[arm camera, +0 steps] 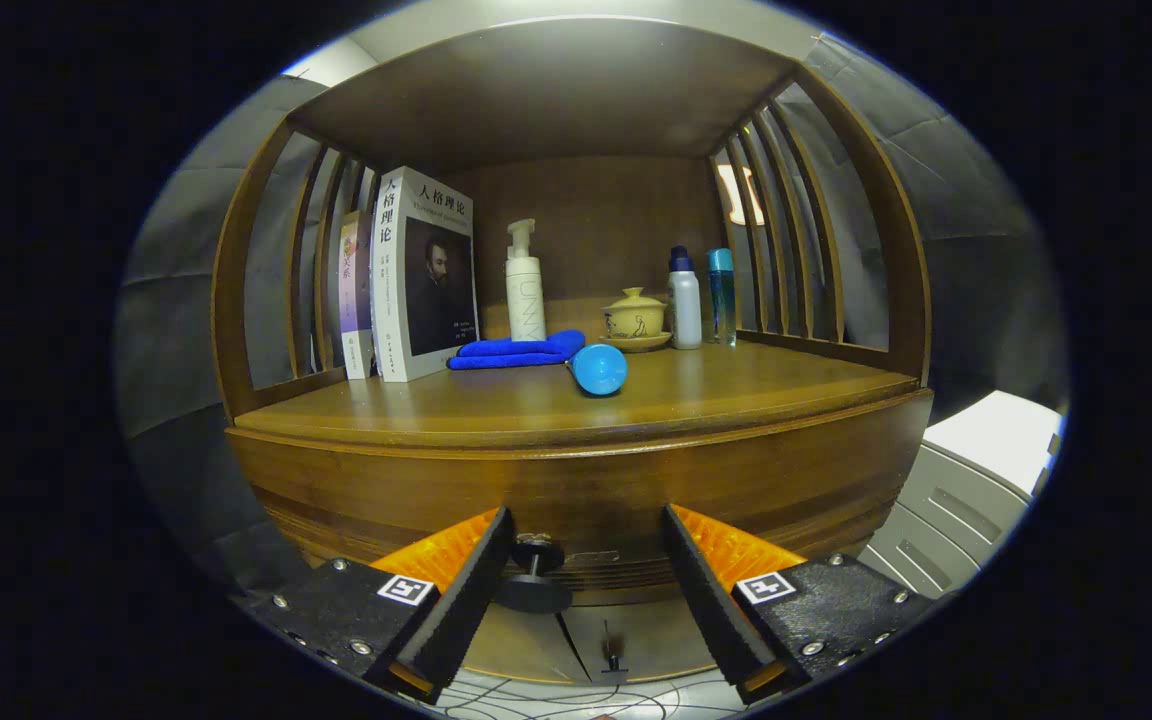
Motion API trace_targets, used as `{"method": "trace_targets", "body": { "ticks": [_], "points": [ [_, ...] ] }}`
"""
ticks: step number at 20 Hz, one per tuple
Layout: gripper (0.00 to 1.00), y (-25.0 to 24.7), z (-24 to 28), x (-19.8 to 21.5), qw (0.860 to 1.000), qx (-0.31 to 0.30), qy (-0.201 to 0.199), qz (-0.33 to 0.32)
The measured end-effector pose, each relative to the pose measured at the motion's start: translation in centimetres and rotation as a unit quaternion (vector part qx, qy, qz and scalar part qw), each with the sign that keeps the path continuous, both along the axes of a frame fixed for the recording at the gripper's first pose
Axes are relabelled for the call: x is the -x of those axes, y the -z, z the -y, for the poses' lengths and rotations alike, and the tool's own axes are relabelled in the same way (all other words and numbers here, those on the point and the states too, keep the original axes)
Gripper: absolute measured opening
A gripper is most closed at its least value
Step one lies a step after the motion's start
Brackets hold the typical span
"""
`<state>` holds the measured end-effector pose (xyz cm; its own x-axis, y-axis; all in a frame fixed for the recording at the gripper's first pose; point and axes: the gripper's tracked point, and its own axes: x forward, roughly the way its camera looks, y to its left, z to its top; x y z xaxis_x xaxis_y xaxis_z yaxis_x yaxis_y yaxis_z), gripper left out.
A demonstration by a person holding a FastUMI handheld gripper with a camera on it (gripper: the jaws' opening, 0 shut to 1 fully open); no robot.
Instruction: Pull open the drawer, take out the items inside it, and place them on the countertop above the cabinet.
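The big brown wooden cabinet has slatted sides and a shiny bench on top. On the bench stand two books, bottles, a yellow lidded cup, a folded blue cloth and a blue tube. The gripper is wide open, holding nothing. The closed drawer's small dark round knob sits between its fingers, near the left one.

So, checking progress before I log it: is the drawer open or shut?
Shut, apparently: the drawer front sits flush under the countertop, and the open claw flanks its knob without touching.

Gripper open, drawer knob btwn fingers, near left one.
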<state>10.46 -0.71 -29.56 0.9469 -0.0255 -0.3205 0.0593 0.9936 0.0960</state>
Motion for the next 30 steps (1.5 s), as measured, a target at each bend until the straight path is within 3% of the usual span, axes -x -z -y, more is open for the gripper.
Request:
{"method": "trace_targets", "body": {
  "ticks": [6,13,16,20,24,30],
  "points": [
    [0.94,-3.3,1.8,1.5,1.000,0.019,-0.010,0.013],
    [0.94,-17.7,5.9,2.9,0.995,0.032,0.013,0.092],
    [0.94,-23.0,6.1,4.0,0.994,0.044,0.000,0.099],
    [0.94,-26.4,5.1,7.1,0.993,0.073,-0.009,0.092],
    [0.94,-28.9,1.8,10.4,0.995,0.050,-0.015,0.089],
    [0.95,-31.2,-1.4,13.2,0.987,0.110,-0.041,0.109]
  ]
}}
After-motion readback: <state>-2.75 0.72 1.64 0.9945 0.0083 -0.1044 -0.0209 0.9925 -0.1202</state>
